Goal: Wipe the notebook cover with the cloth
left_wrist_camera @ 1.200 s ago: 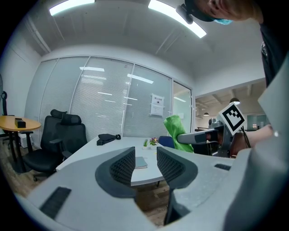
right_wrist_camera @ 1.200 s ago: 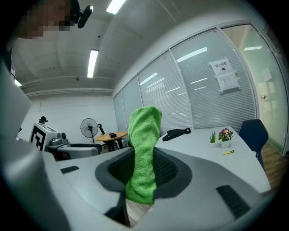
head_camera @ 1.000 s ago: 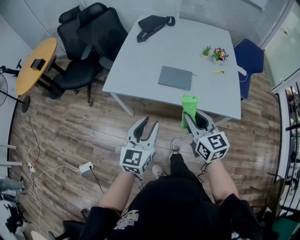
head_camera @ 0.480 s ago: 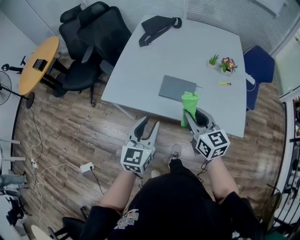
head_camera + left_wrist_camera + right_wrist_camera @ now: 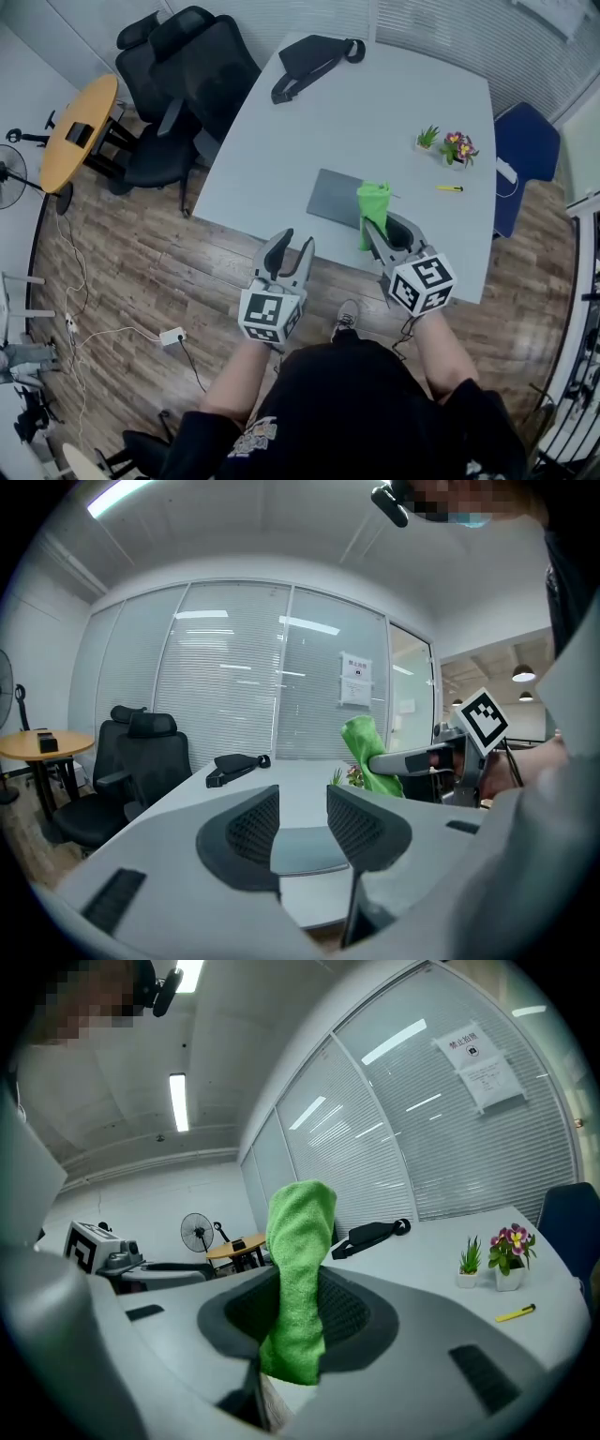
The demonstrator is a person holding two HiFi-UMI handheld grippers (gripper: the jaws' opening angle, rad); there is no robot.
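The left gripper [image 5: 289, 248] hovers over the wooden floor [image 5: 169, 272], just short of the white table [image 5: 375, 112]; its jaws are opening with nothing between them. Near the table's front edge lies the grey notebook [image 5: 330, 196] (closed, flat). The right gripper [image 5: 380, 230] is clamped on a green cloth [image 5: 374, 211], which stands up by the notebook's right end.

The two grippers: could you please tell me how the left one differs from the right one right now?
The left gripper has its jaws apart and opening, with nothing between them; the right gripper is shut on the green cloth. The left gripper reaches only the near edge of the table; the right gripper is over the table, by the notebook. Both point toward the table.
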